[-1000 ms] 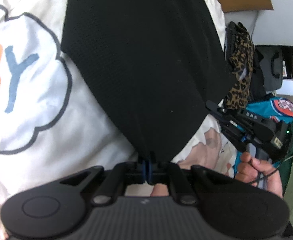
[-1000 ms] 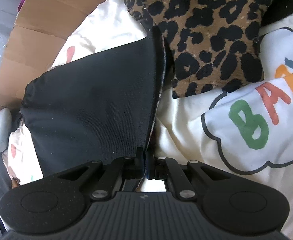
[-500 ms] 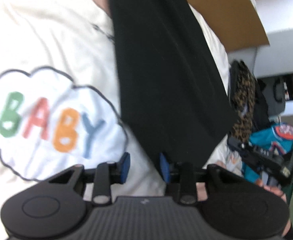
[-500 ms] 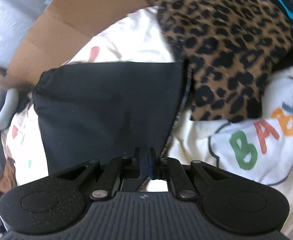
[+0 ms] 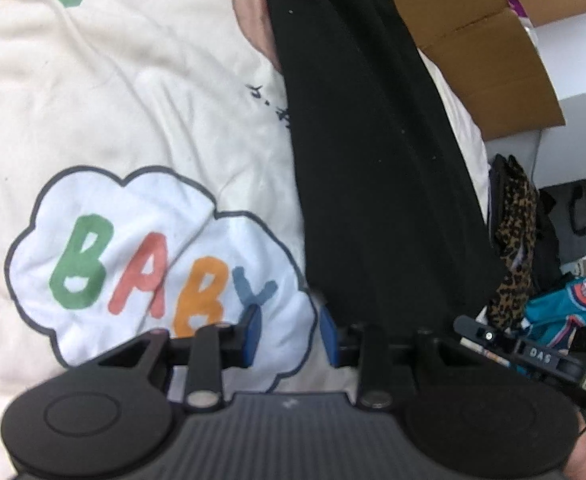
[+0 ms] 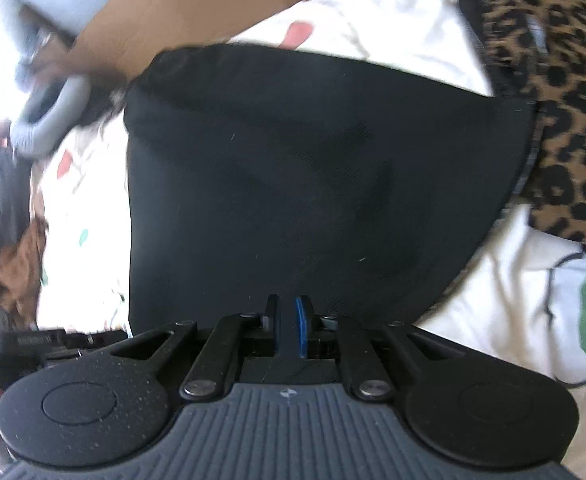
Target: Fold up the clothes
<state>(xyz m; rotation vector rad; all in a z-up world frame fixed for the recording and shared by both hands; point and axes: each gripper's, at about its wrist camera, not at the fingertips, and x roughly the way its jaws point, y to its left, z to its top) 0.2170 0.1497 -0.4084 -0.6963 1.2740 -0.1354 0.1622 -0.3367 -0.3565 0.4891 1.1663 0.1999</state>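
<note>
A black garment (image 5: pixel 377 168) lies folded flat on a cream blanket (image 5: pixel 125 92) printed with a "BABY" cloud. My left gripper (image 5: pixel 289 332) is open and empty, just left of the garment's near corner, over the cloud print. In the right wrist view the black garment (image 6: pixel 293 168) fills the middle. My right gripper (image 6: pixel 289 320) has its jaws a small gap apart at the garment's near edge; the dark gap does not show whether cloth is still between them. The right gripper also shows in the left wrist view (image 5: pixel 533 356).
A leopard-print garment (image 6: pixel 565 92) lies right of the black one, touching its edge. A brown cardboard box (image 5: pixel 473 40) stands behind the blanket. A teal garment (image 5: pixel 565 312) and dark clothes are piled at the far right.
My left gripper opened, let go of the black garment and moved left off it. The right gripper's jaws have parted slightly and the garment now lies flat.
</note>
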